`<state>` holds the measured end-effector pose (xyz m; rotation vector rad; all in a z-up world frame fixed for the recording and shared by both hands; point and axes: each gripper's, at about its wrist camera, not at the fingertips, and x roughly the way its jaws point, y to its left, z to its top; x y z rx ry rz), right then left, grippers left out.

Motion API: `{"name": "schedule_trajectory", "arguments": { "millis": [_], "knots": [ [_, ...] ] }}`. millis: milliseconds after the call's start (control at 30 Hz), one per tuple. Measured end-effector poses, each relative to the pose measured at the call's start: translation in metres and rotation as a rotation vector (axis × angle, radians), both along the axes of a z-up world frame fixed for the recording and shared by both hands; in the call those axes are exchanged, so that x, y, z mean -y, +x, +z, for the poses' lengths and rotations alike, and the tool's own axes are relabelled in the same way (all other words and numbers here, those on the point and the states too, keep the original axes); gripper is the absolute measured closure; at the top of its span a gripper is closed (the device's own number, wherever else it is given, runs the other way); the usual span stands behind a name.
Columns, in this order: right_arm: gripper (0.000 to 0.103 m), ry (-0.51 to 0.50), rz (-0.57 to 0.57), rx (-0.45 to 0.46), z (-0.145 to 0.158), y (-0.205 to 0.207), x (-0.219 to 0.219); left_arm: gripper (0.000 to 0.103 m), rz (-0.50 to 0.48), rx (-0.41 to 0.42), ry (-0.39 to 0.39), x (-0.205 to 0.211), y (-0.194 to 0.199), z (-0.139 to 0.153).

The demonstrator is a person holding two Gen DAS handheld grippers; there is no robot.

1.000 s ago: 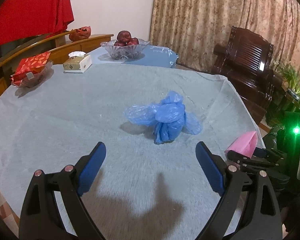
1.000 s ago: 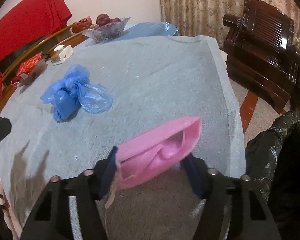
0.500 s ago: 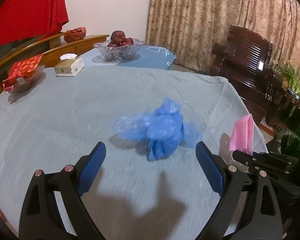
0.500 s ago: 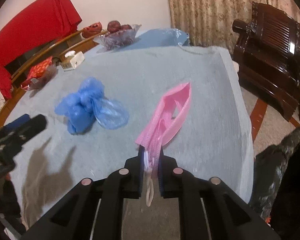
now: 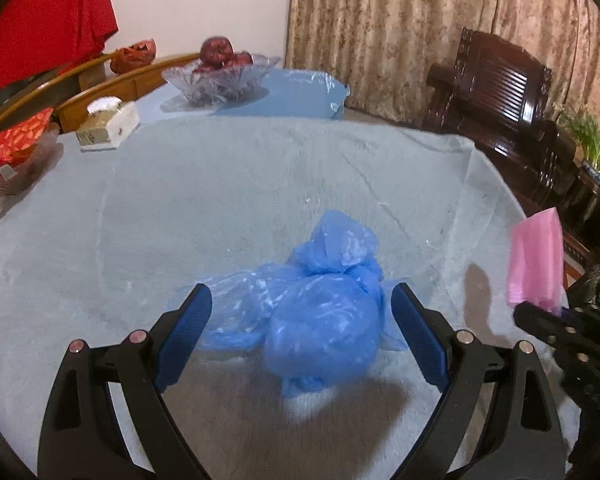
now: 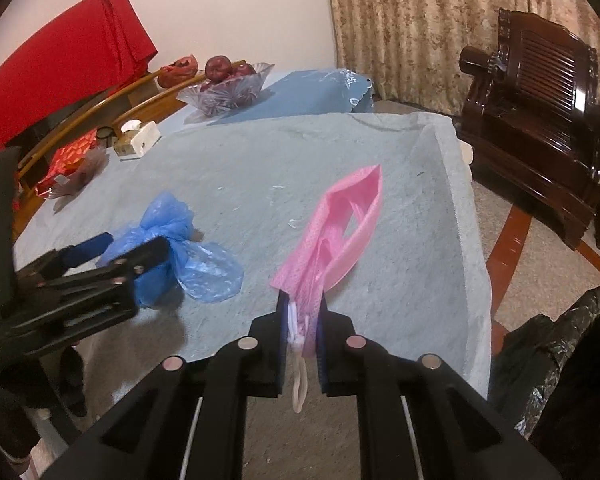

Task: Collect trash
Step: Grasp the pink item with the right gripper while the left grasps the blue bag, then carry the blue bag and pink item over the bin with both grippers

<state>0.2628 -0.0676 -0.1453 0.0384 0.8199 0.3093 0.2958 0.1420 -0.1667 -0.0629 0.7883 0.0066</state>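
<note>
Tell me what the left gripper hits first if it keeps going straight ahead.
Most likely the blue bag: it lies on the table between the open left gripper fingers, though exact depth is unclear.

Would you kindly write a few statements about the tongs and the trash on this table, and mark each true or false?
1. The right tongs are shut on the pink mask. True.
2. The left tongs are clamped on the blue plastic bag. False: they are open, with the bag between the fingers.
3. The fruit bowl is empty. False: it holds red fruit.
4. The blue plastic bag lies on the grey tablecloth. True.
</note>
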Motion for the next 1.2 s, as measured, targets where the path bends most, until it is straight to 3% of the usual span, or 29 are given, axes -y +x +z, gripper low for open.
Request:
{"name": "schedule_trajectory", "arguments": {
  "millis": [100,167,233,367,667,1200],
  "knots": [
    [0.091,-0.003,0.002,0.003,0.001,0.000,0.000,0.029,-0.020,-0.030,-0.008,0.003,0.005,-0.006],
    [0.091,-0.003,0.005,0.004,0.001,-0.001,-0.001,0.048,-0.032,-0.050,-0.023,0.004,0.005,-0.010],
    [0.091,-0.001,0.009,0.004,0.001,-0.001,-0.001,0.059,-0.048,-0.066,-0.031,0.007,0.005,-0.013],
    [0.091,0.002,0.016,0.006,0.003,-0.004,-0.002,0.071,-0.056,-0.042,-0.001,0.015,-0.004,-0.008],
    [0.091,0.024,0.029,0.036,0.022,-0.016,0.000,0.074,-0.032,0.036,-0.015,0.013,-0.031,0.028],
    [0.091,0.059,0.051,0.123,0.074,-0.067,0.015,0.074,-0.035,0.101,-0.024,0.027,-0.089,0.086]
  ]
}}
